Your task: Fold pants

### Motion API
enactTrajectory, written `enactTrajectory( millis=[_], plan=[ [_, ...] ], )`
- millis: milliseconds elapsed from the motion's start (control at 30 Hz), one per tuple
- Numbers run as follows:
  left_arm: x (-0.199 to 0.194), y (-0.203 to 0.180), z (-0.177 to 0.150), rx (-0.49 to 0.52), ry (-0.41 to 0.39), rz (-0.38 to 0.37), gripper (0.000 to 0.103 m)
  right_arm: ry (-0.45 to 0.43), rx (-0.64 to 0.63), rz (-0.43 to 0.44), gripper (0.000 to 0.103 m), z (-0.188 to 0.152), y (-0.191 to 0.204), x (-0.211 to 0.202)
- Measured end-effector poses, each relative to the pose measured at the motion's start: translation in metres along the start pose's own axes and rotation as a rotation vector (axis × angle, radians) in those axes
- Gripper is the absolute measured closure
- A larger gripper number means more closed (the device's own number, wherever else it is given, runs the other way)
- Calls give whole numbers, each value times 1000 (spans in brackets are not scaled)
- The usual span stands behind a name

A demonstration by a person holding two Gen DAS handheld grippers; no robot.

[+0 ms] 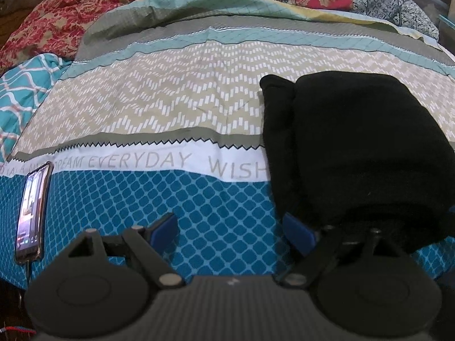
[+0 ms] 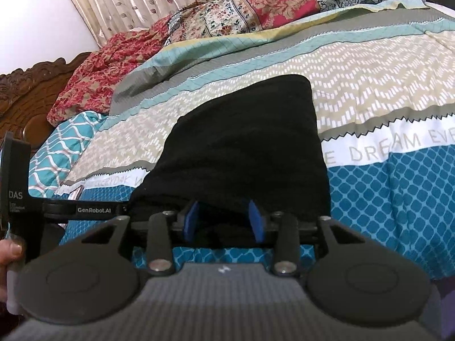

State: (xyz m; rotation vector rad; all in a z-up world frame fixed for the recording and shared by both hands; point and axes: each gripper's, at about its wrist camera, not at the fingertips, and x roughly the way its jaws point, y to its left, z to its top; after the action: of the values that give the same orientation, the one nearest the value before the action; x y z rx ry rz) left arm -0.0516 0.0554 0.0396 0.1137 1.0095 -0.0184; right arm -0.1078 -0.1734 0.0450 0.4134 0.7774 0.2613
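- Black pants (image 1: 355, 147) lie folded in a compact bundle on the bed (image 1: 176, 108), across the white lettered band of the bedspread
- Left gripper (image 1: 230, 227) hovers just beside the pants' near edge, jaws spread wide with only blue-patterned cover between them
- Right gripper (image 2: 223, 218) sits at the pants' near hem, jaws partly apart, with dark cloth between the blue pads (image 2: 257, 220); whether they press on it I cannot tell
- A phone (image 1: 31, 213) lies well left of the pants

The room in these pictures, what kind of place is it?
Most likely a bedroom in a home. Black pants lie on a bed with a patterned bedspread, a carved wooden headboard stands at its end, and a leaf-print curtain hangs behind.
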Motion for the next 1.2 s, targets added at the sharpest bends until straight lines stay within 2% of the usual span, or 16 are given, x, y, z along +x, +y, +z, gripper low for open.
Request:
enactTrajectory(
  millis=[500, 1200],
  plan=[
    [5, 2, -4, -3, 14, 6, 18, 34, 13, -3, 57, 0, -6, 7],
    [12, 5, -7, -3, 27, 22, 11, 61, 68, -9, 55, -8, -7, 10]
  ],
)
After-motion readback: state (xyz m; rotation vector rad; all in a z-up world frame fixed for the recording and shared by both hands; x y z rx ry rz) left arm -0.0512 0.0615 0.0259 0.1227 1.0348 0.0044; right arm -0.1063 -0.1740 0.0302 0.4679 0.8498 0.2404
